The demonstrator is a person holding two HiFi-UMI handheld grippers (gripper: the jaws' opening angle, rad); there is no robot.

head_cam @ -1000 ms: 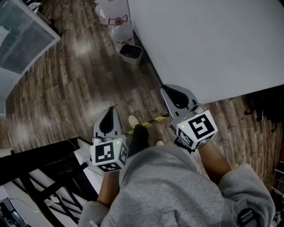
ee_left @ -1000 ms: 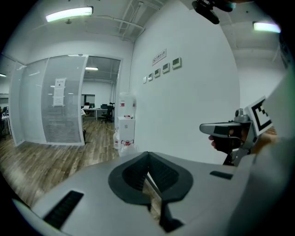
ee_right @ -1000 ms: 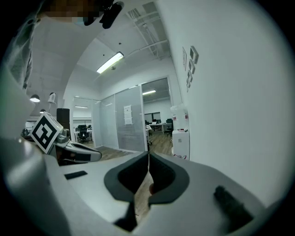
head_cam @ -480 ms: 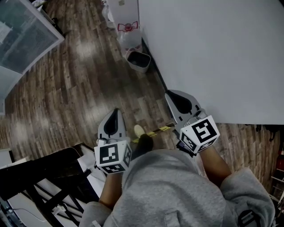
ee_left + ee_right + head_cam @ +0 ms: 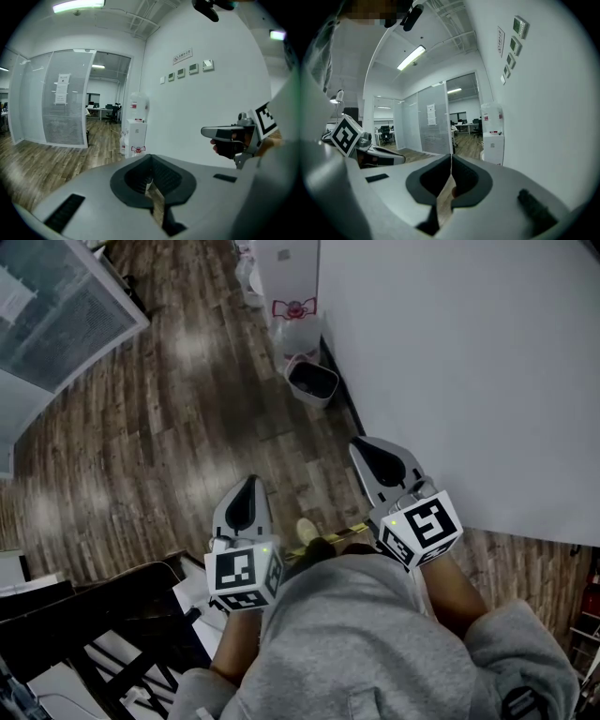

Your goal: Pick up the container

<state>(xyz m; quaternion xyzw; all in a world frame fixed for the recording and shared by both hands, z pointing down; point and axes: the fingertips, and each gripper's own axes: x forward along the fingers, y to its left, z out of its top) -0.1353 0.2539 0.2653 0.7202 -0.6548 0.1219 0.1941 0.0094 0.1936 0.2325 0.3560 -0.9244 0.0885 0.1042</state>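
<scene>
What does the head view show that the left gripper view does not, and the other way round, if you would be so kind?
Only the head view shows the person's grey sweatshirt and a black frame at lower left. Only the left gripper view shows a ceiling light, wall panels and desks beyond a doorway. Both show the left gripper and the right gripper, each shut and empty, the water dispenser, the wooden floor and the white wall.

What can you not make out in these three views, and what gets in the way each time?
- Wall sign, left gripper view: print too small to read.
- Bin, head view: inside too dark to tell its contents.
- Water dispenser, head view: upper part cut off by the top edge.
- Shoes, head view: mostly hidden under the grey hoodie.
</scene>
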